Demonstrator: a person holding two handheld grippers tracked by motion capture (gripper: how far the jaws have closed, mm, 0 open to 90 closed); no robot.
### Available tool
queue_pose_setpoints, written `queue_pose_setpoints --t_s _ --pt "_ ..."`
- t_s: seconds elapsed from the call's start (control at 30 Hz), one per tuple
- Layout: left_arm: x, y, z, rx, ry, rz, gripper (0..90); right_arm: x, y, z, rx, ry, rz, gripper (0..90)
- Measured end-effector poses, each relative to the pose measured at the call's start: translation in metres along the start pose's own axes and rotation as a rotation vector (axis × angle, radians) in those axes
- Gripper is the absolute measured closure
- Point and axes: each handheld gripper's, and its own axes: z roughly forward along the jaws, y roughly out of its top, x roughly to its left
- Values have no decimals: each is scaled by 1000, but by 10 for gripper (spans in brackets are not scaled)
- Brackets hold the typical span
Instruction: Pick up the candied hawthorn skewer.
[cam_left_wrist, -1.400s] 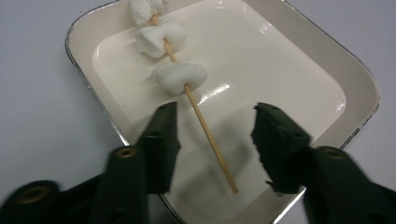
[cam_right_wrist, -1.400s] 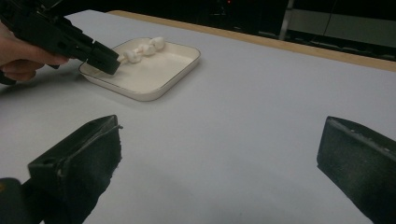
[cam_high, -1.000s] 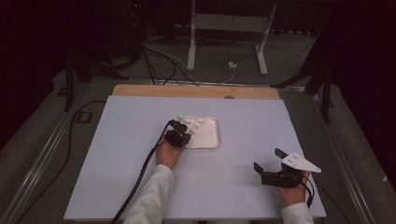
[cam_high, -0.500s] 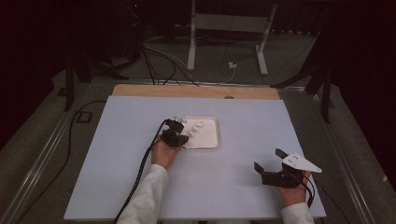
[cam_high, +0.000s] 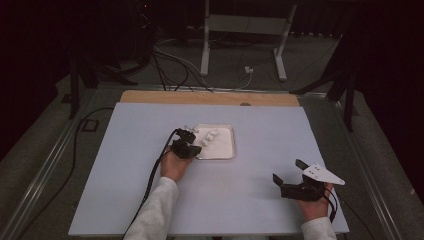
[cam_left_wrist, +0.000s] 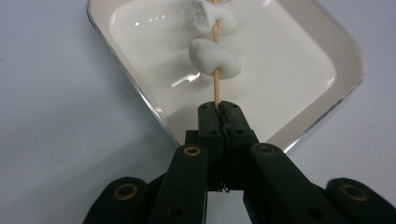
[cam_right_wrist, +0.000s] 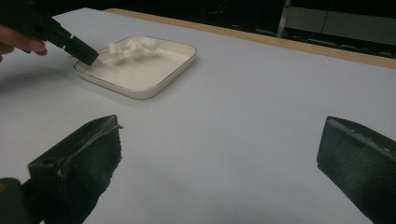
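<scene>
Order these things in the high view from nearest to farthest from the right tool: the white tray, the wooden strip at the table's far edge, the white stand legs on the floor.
1. White tray, up and left of the right tool.
2. Wooden strip, along the table's far edge.
3. Stand legs, on the floor beyond the table.
</scene>
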Motion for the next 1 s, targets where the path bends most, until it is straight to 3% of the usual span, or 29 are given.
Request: queue_pose_setpoints --t_s 0.33,0.77,1.0 --pt "-2 -7 -34 -133 -31 13 900 1 0 1 1 4 -2 0" --pt "4 -32 -74 -314 -44 30 900 -3 2 3 -29 58 66 0" --pt "-1 -46 -86 -348 -43 74 900 -1 17 4 -67 113 71 0"
